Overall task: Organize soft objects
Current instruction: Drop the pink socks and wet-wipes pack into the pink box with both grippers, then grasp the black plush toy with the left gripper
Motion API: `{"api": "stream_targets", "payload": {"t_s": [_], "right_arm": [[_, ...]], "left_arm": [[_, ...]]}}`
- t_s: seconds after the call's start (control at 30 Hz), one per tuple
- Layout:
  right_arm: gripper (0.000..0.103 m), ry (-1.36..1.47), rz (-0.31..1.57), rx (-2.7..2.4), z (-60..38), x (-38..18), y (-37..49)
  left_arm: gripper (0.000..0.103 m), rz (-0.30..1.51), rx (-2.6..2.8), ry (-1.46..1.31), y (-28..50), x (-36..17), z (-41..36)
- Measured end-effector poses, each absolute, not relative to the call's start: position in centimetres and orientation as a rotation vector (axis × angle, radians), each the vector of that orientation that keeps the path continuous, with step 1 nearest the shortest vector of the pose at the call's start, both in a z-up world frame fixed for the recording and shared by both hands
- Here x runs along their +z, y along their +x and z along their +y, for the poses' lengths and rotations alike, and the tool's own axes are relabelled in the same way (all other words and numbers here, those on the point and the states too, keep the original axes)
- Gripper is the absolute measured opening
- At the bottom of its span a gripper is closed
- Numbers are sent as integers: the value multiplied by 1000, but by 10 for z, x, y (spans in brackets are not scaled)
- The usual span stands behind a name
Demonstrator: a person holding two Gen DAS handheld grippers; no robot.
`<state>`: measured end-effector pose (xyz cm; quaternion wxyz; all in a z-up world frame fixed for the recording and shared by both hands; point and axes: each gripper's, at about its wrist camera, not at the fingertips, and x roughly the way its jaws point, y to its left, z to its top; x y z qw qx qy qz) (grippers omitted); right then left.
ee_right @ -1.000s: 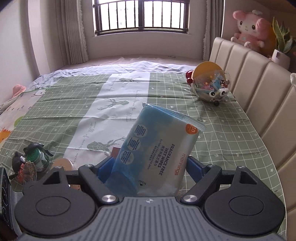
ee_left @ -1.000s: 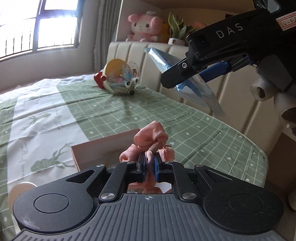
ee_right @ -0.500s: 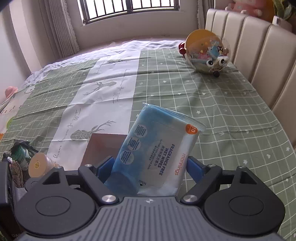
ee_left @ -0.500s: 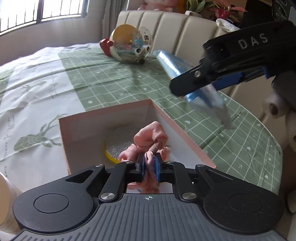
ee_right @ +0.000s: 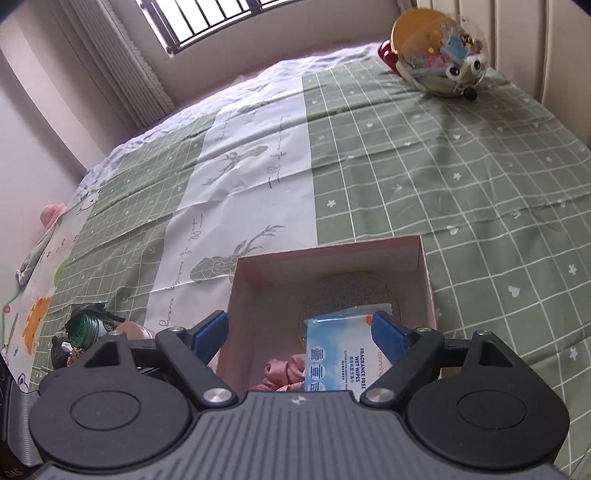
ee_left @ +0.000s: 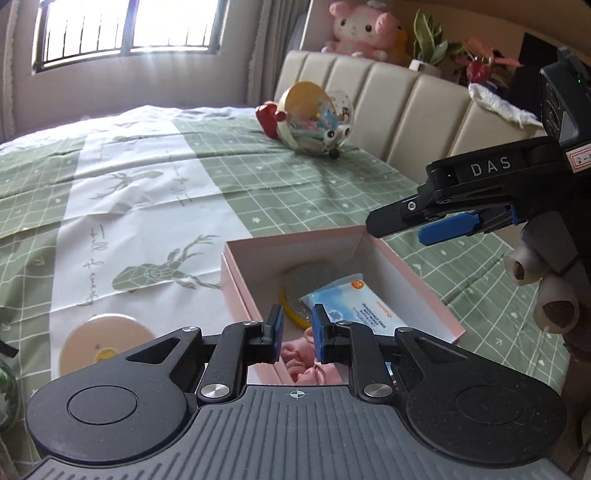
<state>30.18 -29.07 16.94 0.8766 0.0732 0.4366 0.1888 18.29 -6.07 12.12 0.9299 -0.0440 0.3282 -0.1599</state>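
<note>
Now both drops done. Left tool (ee_left: 294, 334) open, empty; pink scrunchie (ee_left: 301, 363) released into pink box (ee_left: 295, 238). Right tool (ee_right: 299, 338) open above box; wipes pack (ee_right: 341, 354) inside, beside scrunchie. Next soft item needed.

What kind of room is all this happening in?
Most likely a bedroom at home. A bed with a green checked sheet runs up to a padded headboard, a pink plush toy sits on the ledge behind it, and a barred window has curtains alongside.
</note>
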Motion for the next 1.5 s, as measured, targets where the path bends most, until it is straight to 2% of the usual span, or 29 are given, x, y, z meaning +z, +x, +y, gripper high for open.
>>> {"api": "stream_targets", "payload": {"t_s": [0.23, 0.37, 0.57, 0.67, 0.9, 1.13, 1.37, 1.43, 1.5], "right_arm": [[85, -12, 629, 317, -256, 209, 233], [85, -69, 484, 347, -215, 210, 183], [85, -92, 489, 520, -136, 169, 129], [85, -125, 515, 586, -95, 136, 106], [85, -175, 615, 680, -35, 66, 72], [85, -293, 618, 644, -32, 27, 59], [88, -229, 647, 651, -38, 18, 66], [88, -223, 648, 652, -39, 17, 66], [88, -220, 647, 653, -39, 18, 66]], "left_arm": [[19, 491, -267, -138, 100, 137, 31], [18, 415, -89, -134, 49, 135, 105], [18, 449, 199, -303, -4, 122, 231], [18, 480, 259, -340, -19, 110, 267], [18, 540, 181, -371, -21, 77, 281], [18, 513, 110, -345, 0, 68, 259], [18, 495, 199, -568, 33, 72, 296], [18, 535, 191, -549, 46, 71, 294], [23, 572, 243, -433, 55, 72, 284]]}}
